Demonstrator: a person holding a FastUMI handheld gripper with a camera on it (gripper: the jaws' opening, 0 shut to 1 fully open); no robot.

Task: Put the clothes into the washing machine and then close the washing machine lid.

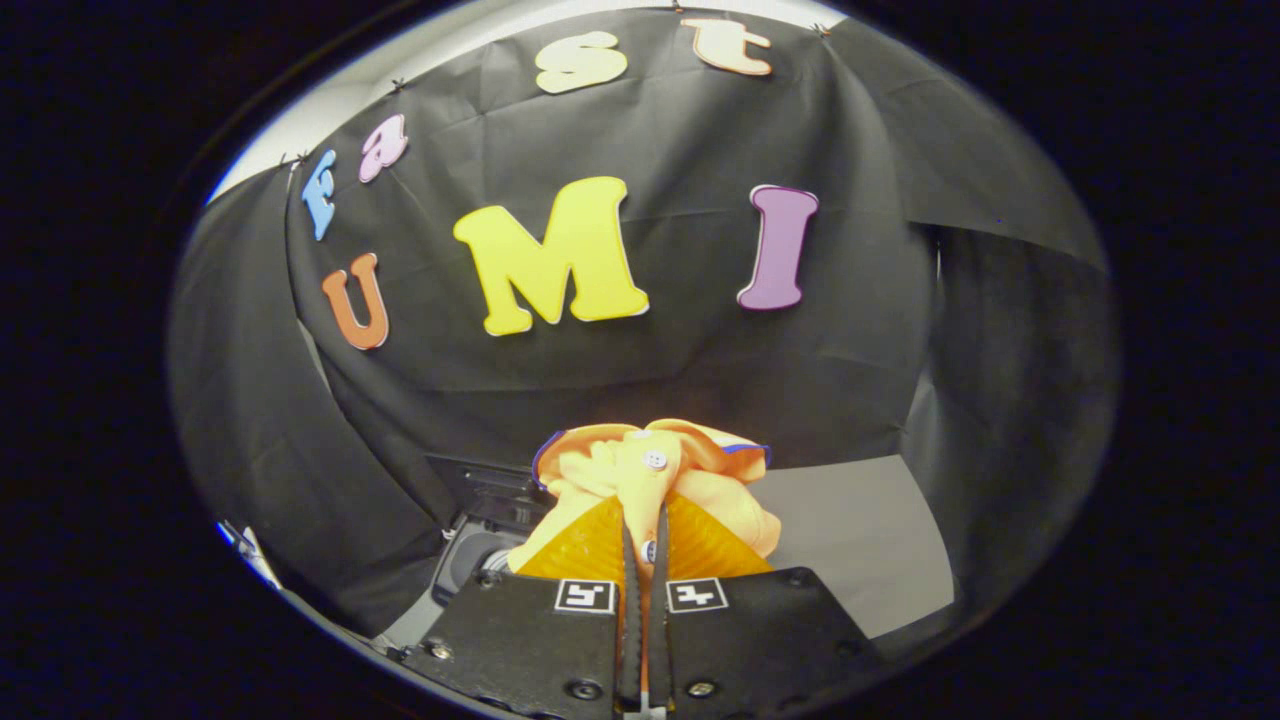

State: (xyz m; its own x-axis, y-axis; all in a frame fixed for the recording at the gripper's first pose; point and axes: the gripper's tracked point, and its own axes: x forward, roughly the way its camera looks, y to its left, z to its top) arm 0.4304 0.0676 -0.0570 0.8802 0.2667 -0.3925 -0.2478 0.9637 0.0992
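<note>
The gripper (645,545) has its two fingers drawn nearly together, clenched on a fold of the yellow garment (655,480), which bunches up just ahead of the fingertips and rides lifted off the surface below. The cloth is a small shirt-like piece with a button placket and a dark-edged collar; its long axis cannot be told, since it is crumpled into a lump. Beyond and below the garment, off to the left of the fingers, lies the washing machine (480,545), a dark body with a rounded opening partly in sight; its lid cannot be made out clearly. To the right of the fingers runs the pale grey worktop (860,545), its far edge meeting the booth's black cloth wall. The coming move, as I judge it, is a carry leftward and down toward that opening. Counted: one gripper, one garment, one machine.
</note>
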